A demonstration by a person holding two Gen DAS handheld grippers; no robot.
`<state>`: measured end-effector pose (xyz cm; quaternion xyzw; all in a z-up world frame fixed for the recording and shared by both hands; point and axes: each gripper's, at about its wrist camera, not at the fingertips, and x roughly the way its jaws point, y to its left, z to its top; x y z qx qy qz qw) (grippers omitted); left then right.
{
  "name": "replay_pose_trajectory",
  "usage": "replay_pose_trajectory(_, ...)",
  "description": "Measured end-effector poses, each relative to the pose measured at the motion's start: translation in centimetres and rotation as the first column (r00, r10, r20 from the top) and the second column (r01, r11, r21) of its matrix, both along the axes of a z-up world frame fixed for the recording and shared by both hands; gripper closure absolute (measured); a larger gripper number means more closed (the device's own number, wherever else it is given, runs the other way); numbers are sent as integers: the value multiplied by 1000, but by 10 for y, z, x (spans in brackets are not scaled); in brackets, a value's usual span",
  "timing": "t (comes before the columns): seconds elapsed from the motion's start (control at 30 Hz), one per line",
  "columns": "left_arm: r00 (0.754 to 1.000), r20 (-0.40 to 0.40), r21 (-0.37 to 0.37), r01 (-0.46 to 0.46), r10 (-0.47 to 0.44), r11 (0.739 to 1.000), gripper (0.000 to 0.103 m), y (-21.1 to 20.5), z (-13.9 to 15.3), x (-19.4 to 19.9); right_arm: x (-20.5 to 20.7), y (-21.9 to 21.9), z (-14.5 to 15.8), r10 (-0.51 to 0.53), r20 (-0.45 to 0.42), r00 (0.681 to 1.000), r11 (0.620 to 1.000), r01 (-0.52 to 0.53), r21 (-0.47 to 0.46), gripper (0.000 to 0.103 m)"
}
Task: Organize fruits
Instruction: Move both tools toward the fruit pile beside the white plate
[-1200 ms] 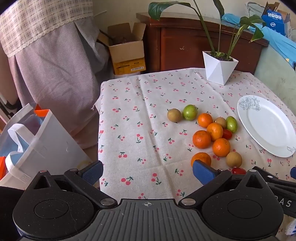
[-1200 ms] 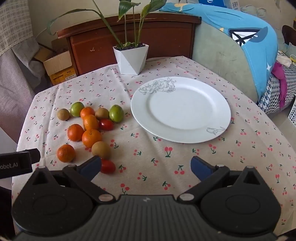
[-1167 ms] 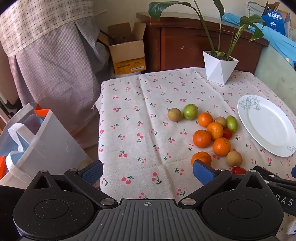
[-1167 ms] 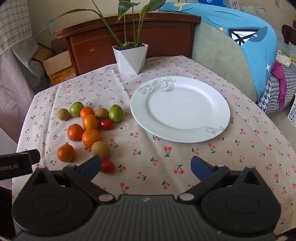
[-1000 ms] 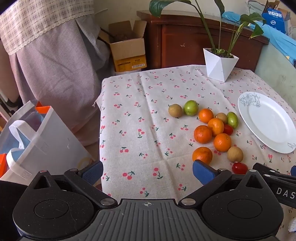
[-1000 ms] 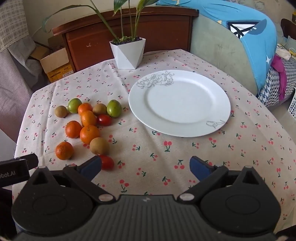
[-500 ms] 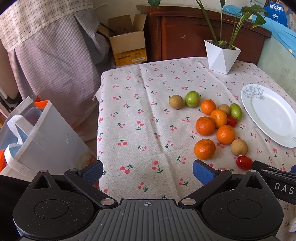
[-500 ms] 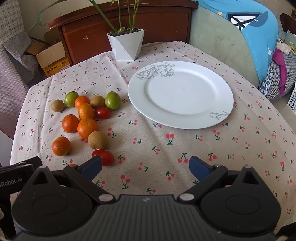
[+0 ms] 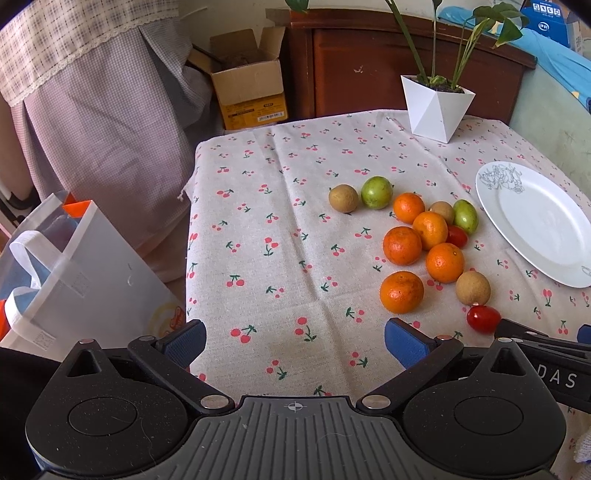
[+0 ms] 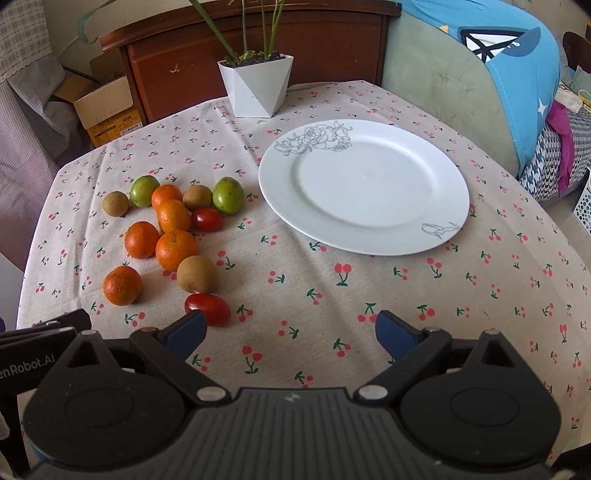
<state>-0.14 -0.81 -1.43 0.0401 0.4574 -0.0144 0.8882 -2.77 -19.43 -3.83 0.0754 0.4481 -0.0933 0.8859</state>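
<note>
A cluster of fruit lies on the cherry-print tablecloth: several oranges (image 9: 402, 291) (image 10: 122, 285), brown round fruits (image 9: 473, 287) (image 10: 197, 274), two green fruits (image 9: 376, 192) (image 10: 228, 195) and two red tomatoes (image 9: 483, 319) (image 10: 207, 308). An empty white plate (image 9: 517, 192) (image 10: 364, 184) lies to the right of the fruit. My left gripper (image 9: 295, 341) is open and empty over the near-left cloth. My right gripper (image 10: 290, 332) is open and empty, its left finger just in front of the near tomato.
A white faceted plant pot (image 9: 436, 107) (image 10: 256, 86) stands at the table's far edge. A white tote bag (image 9: 74, 273) and a cardboard box (image 9: 245, 88) sit on the floor to the left. A wooden cabinet (image 10: 258, 33) and a sofa (image 10: 480, 74) lie beyond.
Both grippers have moved forward and lower toward the table, so the fruit and plate appear nearer. The jaws have stayed open. Nothing on the table has moved.
</note>
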Motion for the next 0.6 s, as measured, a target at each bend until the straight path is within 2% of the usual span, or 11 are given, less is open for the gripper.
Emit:
replay_pose_trajectory(0.33,1000,2,-34,4,-4,999,0,-1,1,-1,1,1,0,3,-3,1000,1000,-3,-7,8)
replay_pose_trajectory(0.47,1000,29,-12,9,-8,1000,0,-3,0,-1,0,1,-1,6,-1,1000,1000,-6,-4,11)
replay_pose_trajectory(0.6,1000,27,-21,17,-16,1000,0,-5,0,-3,0,1,-2,5,-2,1000,1000,-5,-9,12)
